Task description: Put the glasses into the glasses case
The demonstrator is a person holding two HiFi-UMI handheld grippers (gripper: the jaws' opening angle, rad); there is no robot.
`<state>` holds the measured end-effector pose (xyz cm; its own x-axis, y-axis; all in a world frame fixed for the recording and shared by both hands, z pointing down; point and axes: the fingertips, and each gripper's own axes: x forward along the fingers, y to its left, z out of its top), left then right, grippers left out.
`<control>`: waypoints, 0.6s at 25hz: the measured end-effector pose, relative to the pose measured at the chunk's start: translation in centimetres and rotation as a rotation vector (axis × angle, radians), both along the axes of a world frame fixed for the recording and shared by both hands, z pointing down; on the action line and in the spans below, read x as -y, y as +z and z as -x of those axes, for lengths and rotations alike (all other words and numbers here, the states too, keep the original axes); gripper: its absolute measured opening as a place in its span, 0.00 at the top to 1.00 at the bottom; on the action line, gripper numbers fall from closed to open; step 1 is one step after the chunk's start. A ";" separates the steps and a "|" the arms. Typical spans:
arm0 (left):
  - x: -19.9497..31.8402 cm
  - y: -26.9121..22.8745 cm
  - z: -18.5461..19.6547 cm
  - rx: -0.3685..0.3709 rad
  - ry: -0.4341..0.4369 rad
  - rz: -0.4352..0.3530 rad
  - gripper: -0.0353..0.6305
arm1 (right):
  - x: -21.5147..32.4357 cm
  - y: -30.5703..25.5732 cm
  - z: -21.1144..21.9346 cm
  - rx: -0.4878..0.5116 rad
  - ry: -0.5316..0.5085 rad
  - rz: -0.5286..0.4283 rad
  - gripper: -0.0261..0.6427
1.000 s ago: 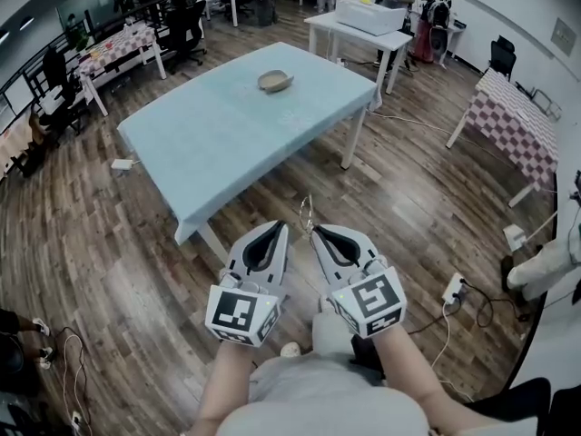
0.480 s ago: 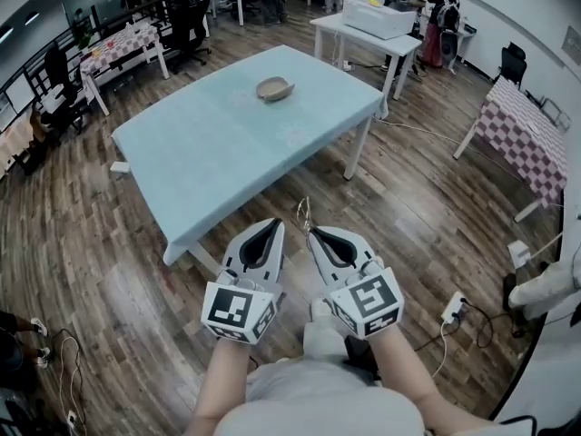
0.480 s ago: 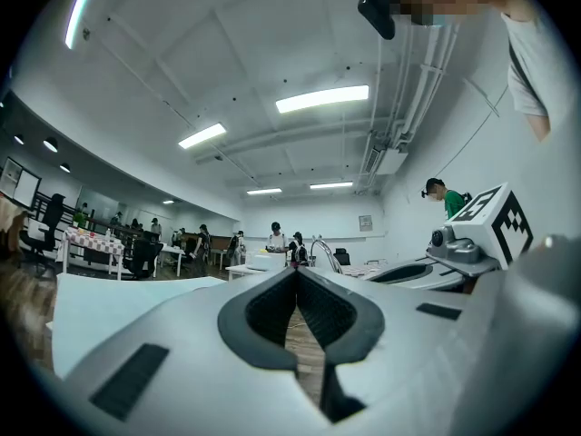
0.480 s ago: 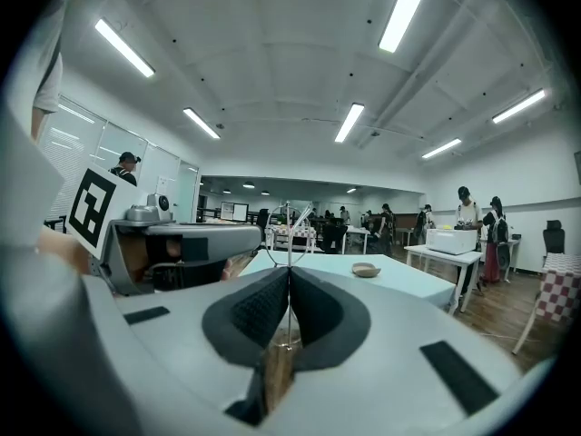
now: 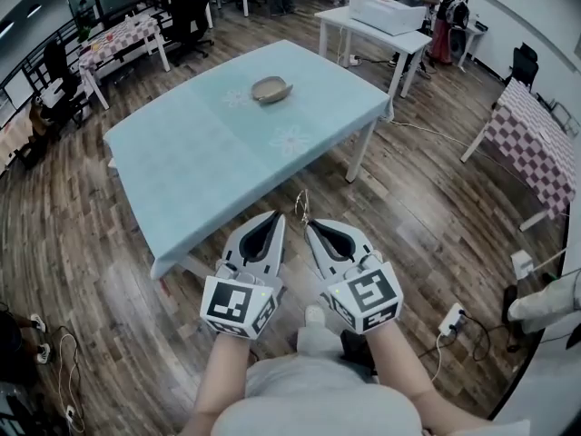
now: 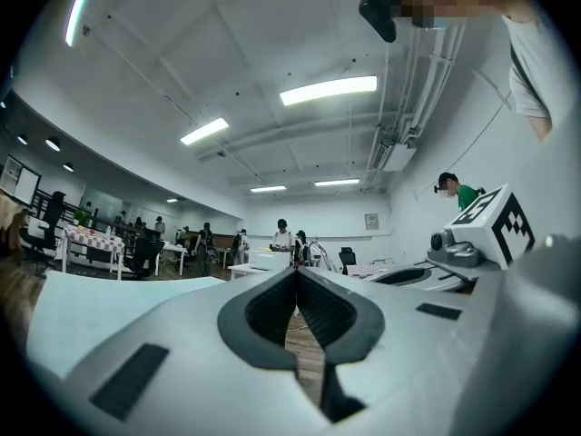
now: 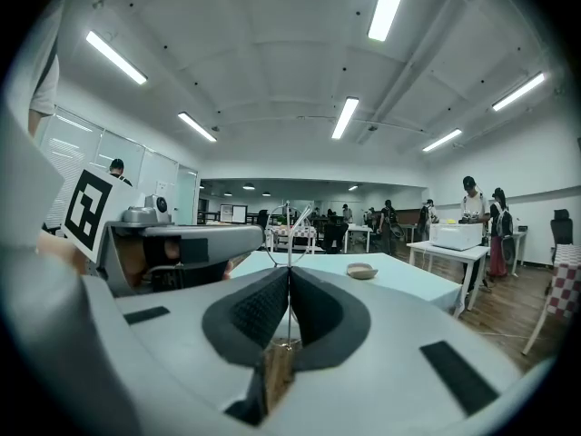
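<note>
Thin wire-framed glasses (image 5: 302,207) stick up from my right gripper (image 5: 309,227), which is shut on them above the wooden floor. The right gripper view has the glasses (image 7: 288,223) pinched between the dark pads. My left gripper (image 5: 275,217) is beside it, shut with nothing between its pads (image 6: 313,309). A tan glasses case (image 5: 271,88) lies open at the far side of the light blue table (image 5: 209,153), well ahead of both grippers. The case (image 7: 361,271) is also small in the right gripper view.
A white table with a white box (image 5: 386,12) stands behind the blue table. Checked-cloth tables stand at the right (image 5: 531,139) and far left (image 5: 118,39). A power strip with a cable (image 5: 451,318) lies on the floor at the right. People stand at the back.
Both grippers have moved forward side by side towards the blue table, whose near corner now lies closer. The glasses stay in the right gripper.
</note>
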<state>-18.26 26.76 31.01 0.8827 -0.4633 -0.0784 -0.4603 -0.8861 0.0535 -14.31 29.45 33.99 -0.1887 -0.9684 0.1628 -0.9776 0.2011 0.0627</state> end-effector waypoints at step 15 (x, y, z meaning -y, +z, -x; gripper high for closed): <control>6.0 1.0 -9.0 0.017 -0.053 0.015 0.93 | 6.0 0.9 -8.5 0.030 -0.064 0.019 0.94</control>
<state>-9.24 20.73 31.99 0.8582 -0.5102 -0.0560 -0.5073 -0.8598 0.0583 -5.82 23.45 34.94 -0.2549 -0.9511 0.1746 -0.9642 0.2637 0.0290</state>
